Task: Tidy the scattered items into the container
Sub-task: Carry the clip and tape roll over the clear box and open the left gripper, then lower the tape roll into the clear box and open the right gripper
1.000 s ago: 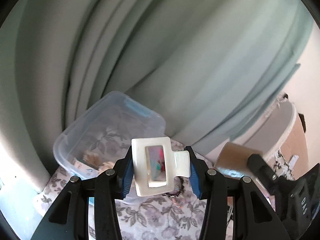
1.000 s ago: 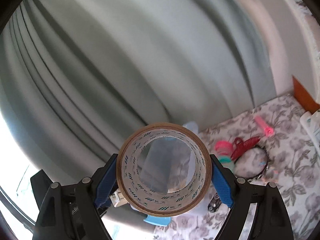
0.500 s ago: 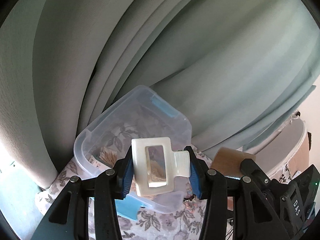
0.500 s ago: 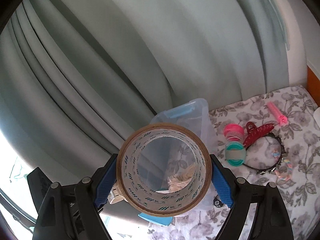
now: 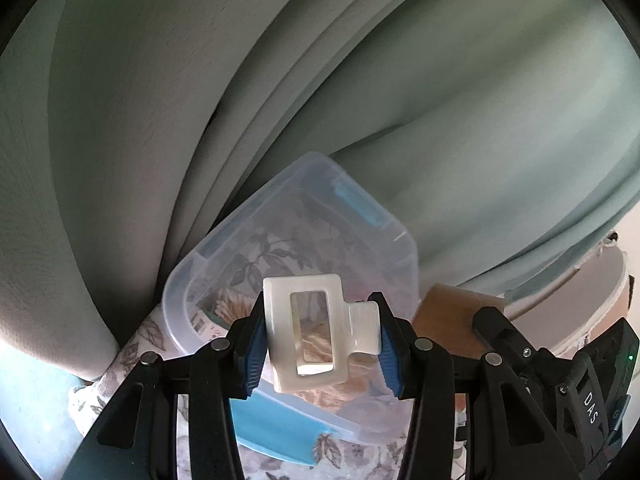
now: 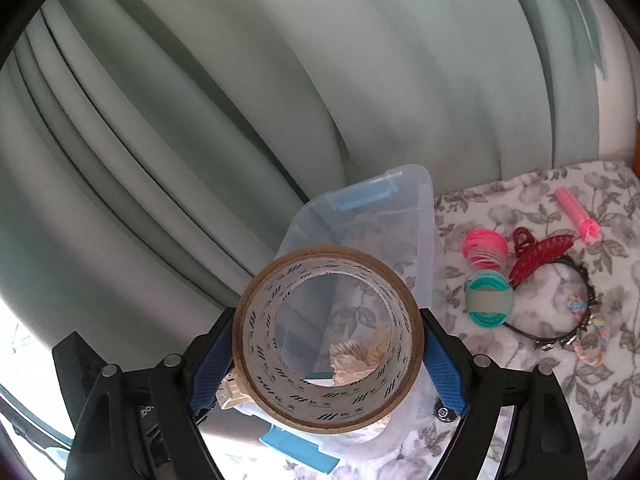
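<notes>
Curtain (image 5: 440,80), pale green and hanging in deep folds, fills the far side of both views. Below it lies a cloth (image 6: 520,360) printed with grey flowers. On the cloth, against the curtain, stands a clear bin (image 5: 288,208) with blue latches; something pale and frilly lies inside it. The right gripper (image 6: 328,346) is clamped on a brown tape roll (image 6: 412,344), held on edge over the near end of the bin, its hole facing the camera. The left gripper (image 5: 320,334) is clamped on a cream hair clip (image 5: 280,340), also held over the near part of the bin. To the right of the bin, on the cloth, lie a black headband (image 6: 584,280), a red claw clip (image 6: 536,256), a pink coil (image 6: 484,246) touching a teal coil (image 6: 488,300), and farther off a pink tube (image 6: 574,210).
</notes>
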`<state>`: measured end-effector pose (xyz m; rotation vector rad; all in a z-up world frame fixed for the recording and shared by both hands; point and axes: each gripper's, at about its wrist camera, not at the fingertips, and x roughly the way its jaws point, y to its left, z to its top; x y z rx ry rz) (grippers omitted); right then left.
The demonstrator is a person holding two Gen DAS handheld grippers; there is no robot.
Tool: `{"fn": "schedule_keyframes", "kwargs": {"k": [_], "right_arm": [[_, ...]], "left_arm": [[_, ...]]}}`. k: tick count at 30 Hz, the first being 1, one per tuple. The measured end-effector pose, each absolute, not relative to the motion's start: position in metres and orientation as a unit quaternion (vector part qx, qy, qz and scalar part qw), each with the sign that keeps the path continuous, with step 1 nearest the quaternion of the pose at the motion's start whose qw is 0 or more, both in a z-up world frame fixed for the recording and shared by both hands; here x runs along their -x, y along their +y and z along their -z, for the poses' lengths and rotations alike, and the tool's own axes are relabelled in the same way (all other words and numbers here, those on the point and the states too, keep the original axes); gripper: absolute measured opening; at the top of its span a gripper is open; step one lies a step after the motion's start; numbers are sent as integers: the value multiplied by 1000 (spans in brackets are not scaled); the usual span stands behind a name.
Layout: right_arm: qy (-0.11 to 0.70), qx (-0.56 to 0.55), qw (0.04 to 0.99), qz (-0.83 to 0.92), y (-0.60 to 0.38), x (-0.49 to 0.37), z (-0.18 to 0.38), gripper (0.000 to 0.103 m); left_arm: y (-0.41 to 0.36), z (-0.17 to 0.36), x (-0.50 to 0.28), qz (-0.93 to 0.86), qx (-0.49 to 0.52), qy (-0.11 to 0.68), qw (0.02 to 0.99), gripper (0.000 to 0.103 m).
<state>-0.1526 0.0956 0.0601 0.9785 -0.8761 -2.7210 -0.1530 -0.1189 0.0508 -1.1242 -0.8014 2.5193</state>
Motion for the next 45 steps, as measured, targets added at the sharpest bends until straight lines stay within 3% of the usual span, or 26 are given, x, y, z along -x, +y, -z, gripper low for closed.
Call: {"fn": "schedule_keyframes", "kwargs": {"k": [16,45], "right_arm": [[-283,-340,75,894,91,184,-37,88],[-266,-366,73,889,83,199,-34,89]], "left_arm": [[-114,-16,185,-867,400,-267,130,49],[-111,-13,186,-882,391,-236,113,49]]}}
